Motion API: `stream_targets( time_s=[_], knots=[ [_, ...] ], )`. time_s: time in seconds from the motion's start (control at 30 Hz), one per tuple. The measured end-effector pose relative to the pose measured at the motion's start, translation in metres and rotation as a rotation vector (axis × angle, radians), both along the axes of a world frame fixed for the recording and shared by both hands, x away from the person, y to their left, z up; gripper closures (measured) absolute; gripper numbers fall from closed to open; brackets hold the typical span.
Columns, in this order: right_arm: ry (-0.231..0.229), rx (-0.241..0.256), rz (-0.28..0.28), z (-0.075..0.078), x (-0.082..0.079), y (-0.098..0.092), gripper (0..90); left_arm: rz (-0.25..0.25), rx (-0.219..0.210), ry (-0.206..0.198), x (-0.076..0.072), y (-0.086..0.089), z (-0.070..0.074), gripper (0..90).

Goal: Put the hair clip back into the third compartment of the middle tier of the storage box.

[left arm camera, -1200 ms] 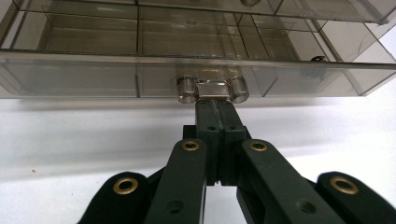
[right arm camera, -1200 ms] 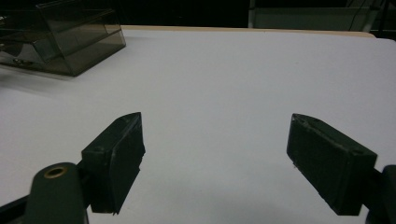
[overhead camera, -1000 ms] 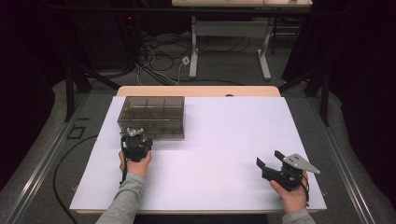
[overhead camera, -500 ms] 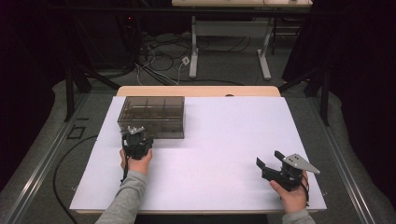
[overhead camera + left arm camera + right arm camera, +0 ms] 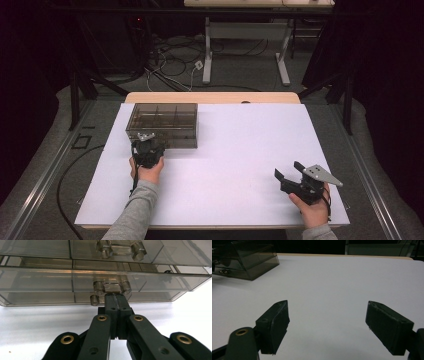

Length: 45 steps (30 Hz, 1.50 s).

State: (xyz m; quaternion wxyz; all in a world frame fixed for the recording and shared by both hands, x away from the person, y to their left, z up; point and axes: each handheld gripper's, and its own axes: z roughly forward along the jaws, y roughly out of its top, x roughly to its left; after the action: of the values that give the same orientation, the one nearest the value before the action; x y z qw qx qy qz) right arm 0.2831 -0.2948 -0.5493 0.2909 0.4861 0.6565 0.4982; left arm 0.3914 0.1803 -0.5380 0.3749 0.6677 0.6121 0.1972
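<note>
**Left gripper at drawer handle**

Smoky plastic drawer box (image 5: 162, 124) sits far-left on white table (image 5: 240, 150). Left gripper (image 5: 115, 296) jaws pressed together, tips touching the lower drawer's clear handle (image 5: 111, 287). Right gripper (image 5: 289, 176) well apart near-right, jaws spread, nothing between. Vs 1 s ago: no visible change. No readable labels.

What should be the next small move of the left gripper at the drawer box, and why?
Probably a short, straight pull back toward the person. The left gripper is shut with its tips at the clear handle of the lower drawer of the smoky plastic drawer box, and that drawer looks closed.
</note>
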Motion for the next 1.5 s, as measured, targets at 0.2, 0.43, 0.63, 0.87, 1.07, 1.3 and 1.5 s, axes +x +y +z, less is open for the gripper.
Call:
stream_targets(
  time_s=[0.2, 0.43, 0.63, 0.87, 1.07, 1.3, 1.5],
  knots=[
    [0.000, -0.003, 0.002, -0.0001, 0.0000, -0.0001, 18.6, 0.004, -0.011, -0.001, 0.0016, 0.0002, -0.0011, 90.0],
    [0.000, -0.003, 0.002, -0.0002, 0.0001, 0.0000, 18.6, 0.001, -0.005, -0.009, 0.0039, -0.0008, -0.0010, 90.0],
    [-0.001, 0.000, 0.001, 0.0000, -0.0001, 0.0000, 18.6, 0.001, 0.001, -0.008, 0.0060, -0.0014, -0.0011, 90.0],
    [-0.005, 0.004, -0.002, -0.0004, 0.0002, -0.0002, 18.6, 0.005, -0.003, -0.004, 0.0082, -0.0011, -0.0019, 90.0],
    [-0.005, 0.004, -0.003, -0.0004, 0.0003, -0.0001, 18.6, 0.006, -0.002, -0.002, 0.0081, -0.0011, -0.0020, 90.0],
    [0.000, 0.000, 0.000, 0.0001, -0.0001, 0.0000, 18.6, 0.017, -0.003, -0.009, 0.0047, 0.0000, 0.0006, 90.0],
    [0.000, -0.004, 0.004, 0.0000, 0.0002, 0.0003, 18.6, 0.009, -0.002, -0.011, 0.0000, 0.0007, 0.0043, 90.0]
  ],
)
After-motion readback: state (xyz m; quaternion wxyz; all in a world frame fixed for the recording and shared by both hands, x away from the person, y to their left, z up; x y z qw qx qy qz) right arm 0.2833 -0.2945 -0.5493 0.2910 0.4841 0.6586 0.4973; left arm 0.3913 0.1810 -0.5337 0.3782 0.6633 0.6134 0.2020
